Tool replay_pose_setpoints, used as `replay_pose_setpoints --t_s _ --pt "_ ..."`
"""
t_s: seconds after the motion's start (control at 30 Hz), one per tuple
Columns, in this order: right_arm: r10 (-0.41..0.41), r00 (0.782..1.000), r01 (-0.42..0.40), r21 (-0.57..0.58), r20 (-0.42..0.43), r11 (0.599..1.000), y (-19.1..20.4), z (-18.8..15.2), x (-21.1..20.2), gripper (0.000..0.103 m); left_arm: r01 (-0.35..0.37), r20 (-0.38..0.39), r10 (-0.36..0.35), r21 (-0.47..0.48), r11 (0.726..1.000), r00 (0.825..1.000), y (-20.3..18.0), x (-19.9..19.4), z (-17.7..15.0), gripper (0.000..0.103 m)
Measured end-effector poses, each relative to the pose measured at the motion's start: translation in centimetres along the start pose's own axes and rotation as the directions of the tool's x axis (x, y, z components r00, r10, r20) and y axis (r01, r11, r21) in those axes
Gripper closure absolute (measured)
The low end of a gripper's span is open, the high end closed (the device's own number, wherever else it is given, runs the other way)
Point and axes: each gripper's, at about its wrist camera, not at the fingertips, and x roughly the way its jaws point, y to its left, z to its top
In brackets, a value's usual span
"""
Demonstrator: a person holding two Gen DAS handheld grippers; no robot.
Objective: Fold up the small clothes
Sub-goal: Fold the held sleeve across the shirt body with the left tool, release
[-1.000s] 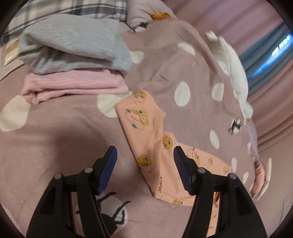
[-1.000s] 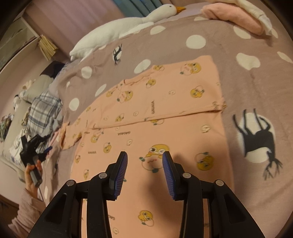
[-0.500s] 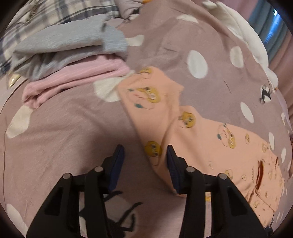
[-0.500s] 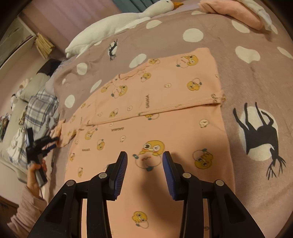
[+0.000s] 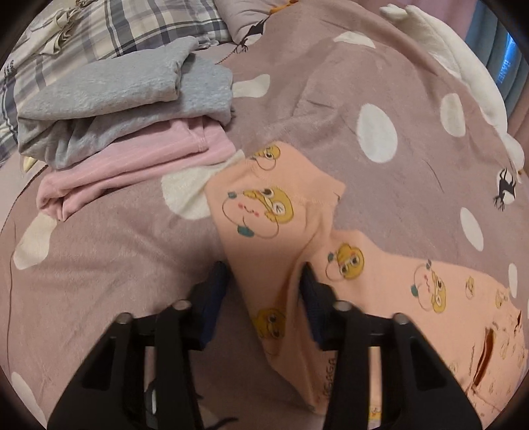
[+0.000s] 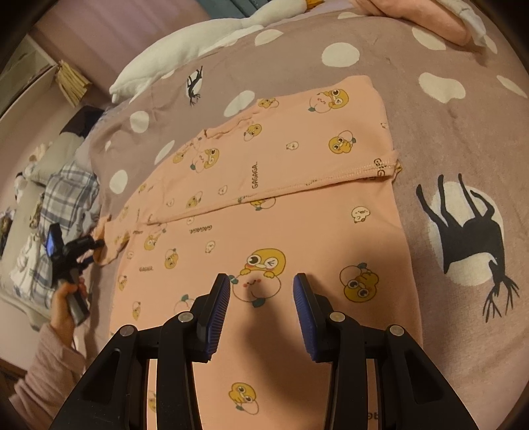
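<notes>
The right gripper (image 6: 261,291), its blue-padded jaws apart, hovered over a peach cotton garment printed with yellow cartoon chicks (image 6: 264,205), which lay flat on the mauve polka-dot blanket (image 6: 446,139). At the garment's far left edge, the left gripper (image 6: 84,246) appeared to hold a sleeve, though distortion obscured contact.

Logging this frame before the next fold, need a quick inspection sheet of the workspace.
Surface: mauve spotted bedspread, soft, slightly rumpled.
Job's things: peach cartoon-print garment spread flat, one part already folded over; its sleeve runs between the left jaws.
Clutter: folded grey garment on folded pink garment; plaid fabric; white goose plush.
Grippers: left gripper jaws open around the sleeve; right gripper jaws open above the garment.
Cables: nothing seen.
Surroundings: curtain.
</notes>
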Motion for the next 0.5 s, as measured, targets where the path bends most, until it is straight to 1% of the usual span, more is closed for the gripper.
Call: replay_pose_setpoints --t_s 0.07,0.13,0.2,0.23,0.3,0.33,0.37,0.4,0.43,0.5 --pt "-0.007 1.000 0.007 0.000 0.001 1.000 -0.1 0.0 -0.1 0.064 0.054 -0.003 -0.054 -0.041 0.998 0.999 1.0 -0.2 0.2 0.087" --pt "-0.009 1.000 0.009 0.001 0.000 1.000 -0.3 0.0 -0.1 0.064 0.144 -0.008 -0.145 -0.109 0.984 0.989 2.6 -0.3 0.2 0.090" --pt "-0.012 1.000 0.012 0.006 -0.001 1.000 -0.5 0.0 -0.1 0.064 0.214 -0.012 -0.220 -0.175 0.961 0.976 4.0 -0.2 0.1 0.093" --pt "-0.012 1.000 0.012 0.008 -0.002 1.000 -0.6 0.0 -0.1 0.064 0.260 -0.009 -0.268 -0.221 0.940 0.963 4.9 -0.2 0.1 0.093" --pt "-0.012 1.000 0.012 0.014 -0.001 1.000 -0.7 0.0 -0.1 0.064 0.329 0.006 -0.340 -0.272 0.904 0.940 6.0 -0.2 0.1 0.093" --pt "-0.013 1.000 0.013 0.015 -0.002 1.000 -0.6 0.0 -0.1 0.064 0.346 0.010 -0.357 -0.279 0.896 0.934 6.1 -0.4 0.1 0.093" --pt "-0.015 1.000 0.015 0.015 -0.003 1.000 -0.6 0.0 -0.1 0.064 0.375 0.018 -0.387 -0.284 0.882 0.922 6.1 -0.6 0.2 0.094" --pt "-0.016 1.000 0.016 0.013 -0.003 1.000 -0.4 0.0 -0.1 0.064 0.414 0.028 -0.423 -0.277 0.867 0.906 5.9 -1.0 0.3 0.094" --pt "-0.017 1.000 0.017 0.011 -0.003 1.000 -0.3 0.0 -0.1 0.064 0.446 0.035 -0.452 -0.254 0.858 0.891 5.3 -1.6 0.4 0.094" --pt "-0.020 1.000 0.020 0.011 -0.004 1.000 -0.3 -0.1 -0.2 0.064 0.507 0.041 -0.509 -0.189 0.841 0.860 3.2 -2.9 0.5 0.095"
